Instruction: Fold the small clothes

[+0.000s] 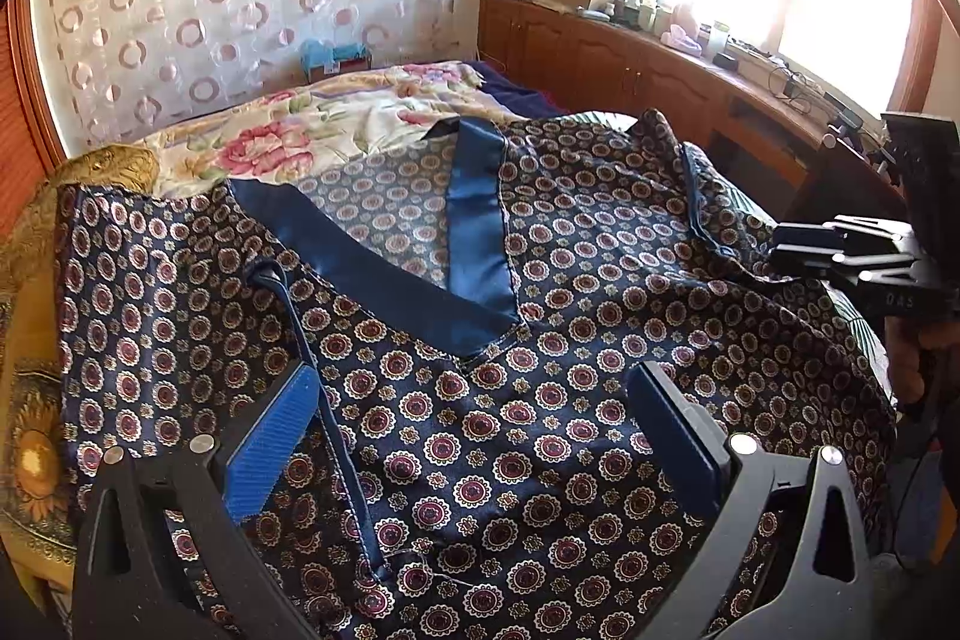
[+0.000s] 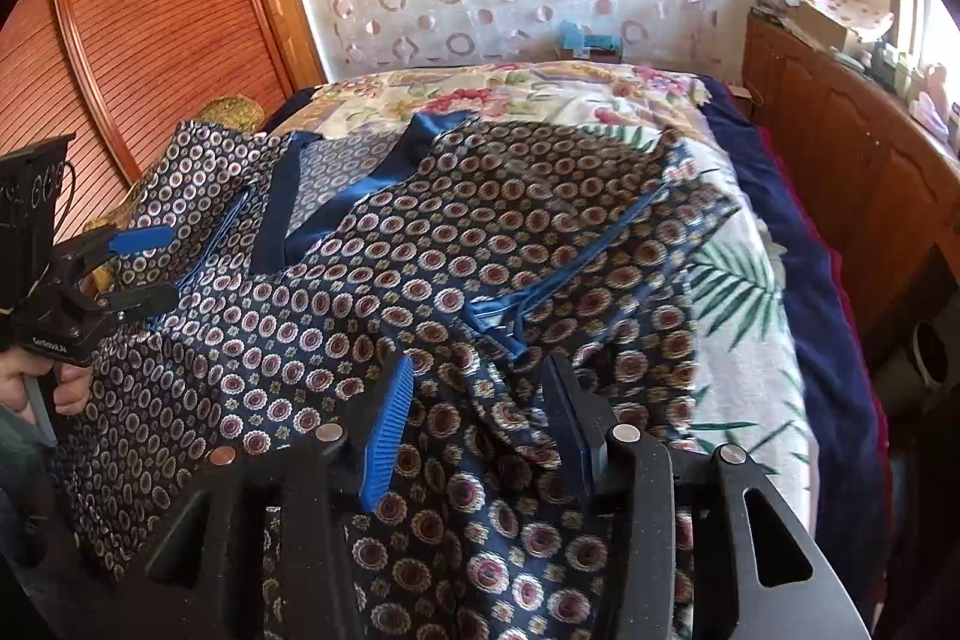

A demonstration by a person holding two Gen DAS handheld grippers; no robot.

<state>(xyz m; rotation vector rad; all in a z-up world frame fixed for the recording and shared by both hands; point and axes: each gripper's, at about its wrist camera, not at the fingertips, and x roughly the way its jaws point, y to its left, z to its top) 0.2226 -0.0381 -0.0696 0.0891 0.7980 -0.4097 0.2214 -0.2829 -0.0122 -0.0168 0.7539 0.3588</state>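
A dark navy satin top [image 1: 570, 250] with a round medallion print and a blue V-neck band [image 1: 480, 232] lies spread face up on the bed. My left gripper [image 1: 474, 430] hovers open over its lower front, one finger beside a blue piping seam [image 1: 318, 376]. In the right wrist view the same top [image 2: 420, 250] is rumpled, and my right gripper [image 2: 480, 424] is open, with bunched fabric lying between its fingers but not pinched. The right gripper [image 1: 804, 244] also shows at the garment's right sleeve, the left gripper [image 2: 144, 268] at its left side.
The bed carries a floral cover [image 1: 270, 142] and a palm-leaf sheet [image 2: 750, 340]. A wooden cabinet [image 1: 600, 58] crowded with small items runs along the right under a window. A slatted wardrobe door [image 2: 150, 40] stands left. A person's hand [image 2: 66, 388] grips the left handle.
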